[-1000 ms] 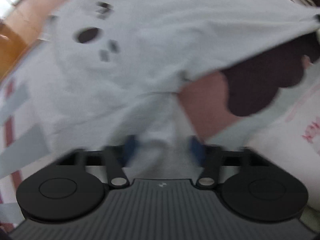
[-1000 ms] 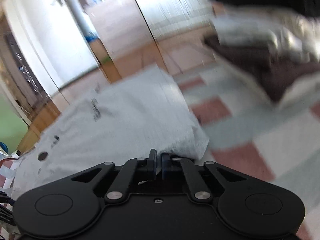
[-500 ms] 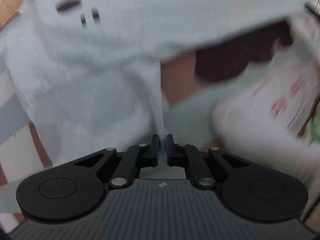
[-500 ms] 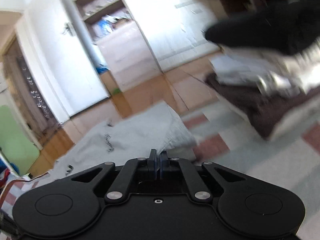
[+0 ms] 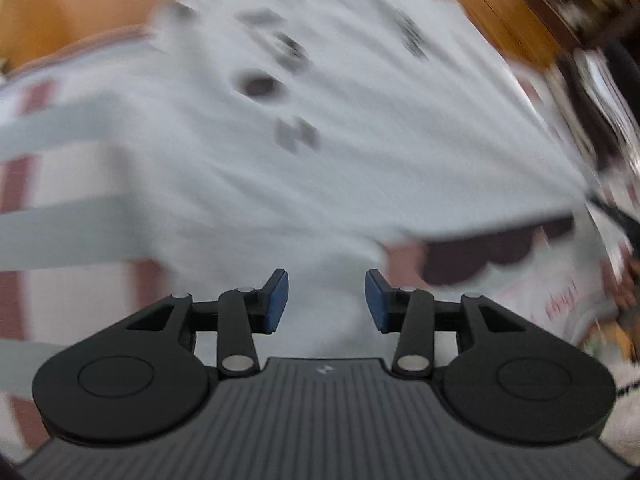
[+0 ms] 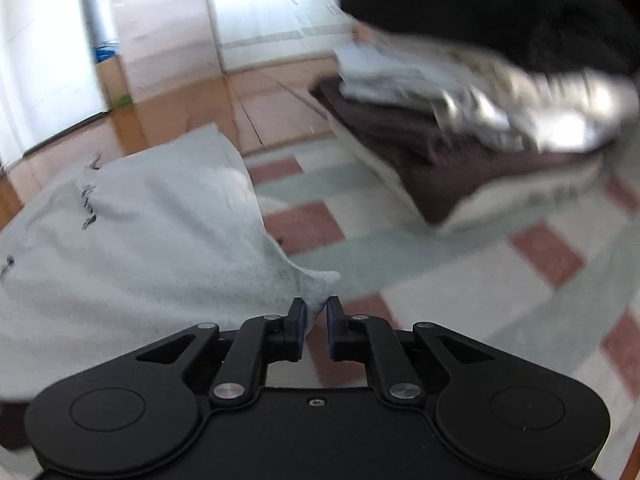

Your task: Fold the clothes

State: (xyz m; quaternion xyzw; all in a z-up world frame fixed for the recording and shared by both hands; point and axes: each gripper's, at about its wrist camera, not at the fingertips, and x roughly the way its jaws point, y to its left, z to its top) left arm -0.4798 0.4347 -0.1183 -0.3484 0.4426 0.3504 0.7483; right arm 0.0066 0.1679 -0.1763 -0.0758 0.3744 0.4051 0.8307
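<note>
Grey shirt [image 5: 340,168] spread on the checked surface [image 6: 460,280].
Left hand-held gripper [image 5: 326,304] gapes wide above the shirt, holding nothing; right hand-held gripper [image 6: 316,322] has its jaws slightly parted with a shirt corner between them. A clothes pile [image 6: 460,120] sits well apart.

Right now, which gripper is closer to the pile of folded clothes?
Right. The right gripper faces the pile of folded clothes across the checked cloth. The left gripper hangs over the white shirt, with the pile off at its far right edge.
</note>
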